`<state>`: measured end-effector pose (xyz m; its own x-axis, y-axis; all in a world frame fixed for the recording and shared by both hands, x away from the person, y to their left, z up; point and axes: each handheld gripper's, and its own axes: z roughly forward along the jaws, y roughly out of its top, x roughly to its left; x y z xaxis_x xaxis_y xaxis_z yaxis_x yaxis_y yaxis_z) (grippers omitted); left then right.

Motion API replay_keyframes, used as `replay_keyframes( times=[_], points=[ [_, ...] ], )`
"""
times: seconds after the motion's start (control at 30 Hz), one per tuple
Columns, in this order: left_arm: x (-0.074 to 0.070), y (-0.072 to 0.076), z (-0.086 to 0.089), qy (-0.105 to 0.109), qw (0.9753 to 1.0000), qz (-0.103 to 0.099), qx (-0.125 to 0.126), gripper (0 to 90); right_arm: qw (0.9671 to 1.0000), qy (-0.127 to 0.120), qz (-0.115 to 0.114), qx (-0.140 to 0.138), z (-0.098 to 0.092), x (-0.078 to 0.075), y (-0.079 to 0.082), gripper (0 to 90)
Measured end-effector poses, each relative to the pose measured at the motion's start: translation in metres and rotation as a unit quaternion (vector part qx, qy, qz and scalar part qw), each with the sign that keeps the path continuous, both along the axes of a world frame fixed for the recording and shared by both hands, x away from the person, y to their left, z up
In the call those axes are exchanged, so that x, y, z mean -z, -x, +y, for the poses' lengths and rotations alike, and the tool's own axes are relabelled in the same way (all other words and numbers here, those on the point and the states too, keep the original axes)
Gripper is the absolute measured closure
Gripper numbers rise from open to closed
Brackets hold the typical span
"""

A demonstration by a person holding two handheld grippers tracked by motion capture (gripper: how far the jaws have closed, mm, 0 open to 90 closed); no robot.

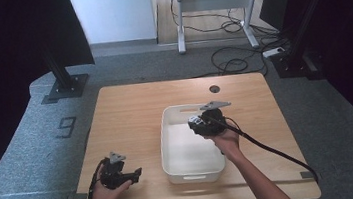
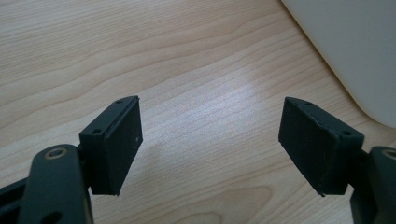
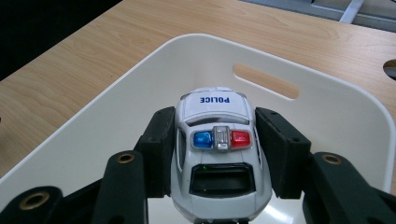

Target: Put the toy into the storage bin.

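Your right gripper (image 3: 215, 154) is clenched on a toy police car (image 3: 217, 149), with 1 jaw pressed against each side of its body. You hold the car over the white tub (image 1: 170, 150), near the tub's far end, and the tub's handle slot (image 3: 266, 80) lies just ahead of the car's nose. The long axis of the car runs straight along the line of the jaws, with the roof light bar up and the word POLICE facing away from you. Seen from above, the gripper hangs inside the tub's outline, toward its far right corner, and I cannot tell how high the car is over the tub floor. If the aim is to put the car in, which I only judge, the move is simply downward, then you let the jaws part.

Your left gripper (image 2: 210, 140) is released, its 2 jaws standing wide apart with nothing between them. It rests low over the wooden table (image 1: 125, 110), to the left of the tub's near corner, so it is well apart from the car.

Nothing lies in the tub under the car, and the tub walls are the only thing close to the jaws.
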<state>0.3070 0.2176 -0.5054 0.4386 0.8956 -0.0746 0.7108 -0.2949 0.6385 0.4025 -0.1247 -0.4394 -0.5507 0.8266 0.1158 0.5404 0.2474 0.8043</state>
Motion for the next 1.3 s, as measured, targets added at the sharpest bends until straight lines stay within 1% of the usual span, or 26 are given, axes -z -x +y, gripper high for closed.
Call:
replay_keyframes(
  times=[0.07,0.13,0.17,0.27,0.33,0.37,0.43,0.47,0.63,0.7,0.77,0.9,1.2,1.3],
  points=[
    [0.0,0.0,0.0,0.0,1.0,0.0,-0.001,22.3,1.0,-0.001,0.002,-0.001,0.0,0.0,-0.001,50.0],
    [0.0,0.0,0.0,-0.001,1.0,0.0,-0.001,22.3,0.9999,0.012,0.0,0.0,0.003,-0.001,-0.001,50.0],
    [0.0,0.0,0.0,-0.001,1.0,0.0,-0.001,22.3,0.9999,0.014,-0.001,-0.004,0.005,-0.002,-0.001,50.0],
    [0.0,0.0,0.0,0.001,1.0,0.0,-0.001,22.3,0.9999,0.005,-0.003,-0.01,0.009,-0.005,-0.001,50.0],
    [0.0,0.0,0.0,0.001,1.0,0.0,-0.001,22.3,0.9999,-0.004,0.001,-0.01,0.01,-0.006,-0.002,50.0],
    [0.0,0.0,0.0,0.001,1.0,0.0,0.0,22.3,0.9999,-0.004,0.002,-0.009,0.01,-0.005,-0.002,50.0],
    [0.0,0.0,0.0,0.0,1.0,0.0,0.0,22.3,1.0,0.003,0.004,-0.008,0.011,-0.004,-0.003,50.0],
    [0.0,0.0,0.0,0.0,1.0,0.001,0.0,22.3,0.9999,0.011,0.003,-0.009,0.012,-0.004,-0.004,50.0],
    [0.0,0.0,0.001,0.002,1.0,0.001,0.0,22.4,0.9997,0.018,0.002,-0.015,0.021,-0.003,-0.005,50.0],
    [0.0,0.0,0.001,0.002,1.0,0.001,0.0,22.4,0.9998,0.011,0.006,-0.018,0.023,-0.003,-0.006,50.0],
    [0.0,0.0,0.001,0.002,1.0,0.001,0.001,22.4,0.9998,0.011,0.01,-0.015,0.024,-0.002,-0.008,50.0],
    [0.0,0.0,0.001,0.002,1.0,0.002,0.001,22.5,0.9996,0.02,0.014,-0.011,0.024,0.002,-0.012,50.0],
    [0.0,0.0,0.001,0.002,1.0,0.003,0.002,22.6,0.9993,0.026,0.025,-0.005,0.027,0.009,-0.018,50.0],
    [0.0,0.0,0.001,0.002,1.0,0.002,0.001,22.6,0.999,0.037,0.026,-0.006,0.029,0.014,-0.021,50.0]
  ],
)
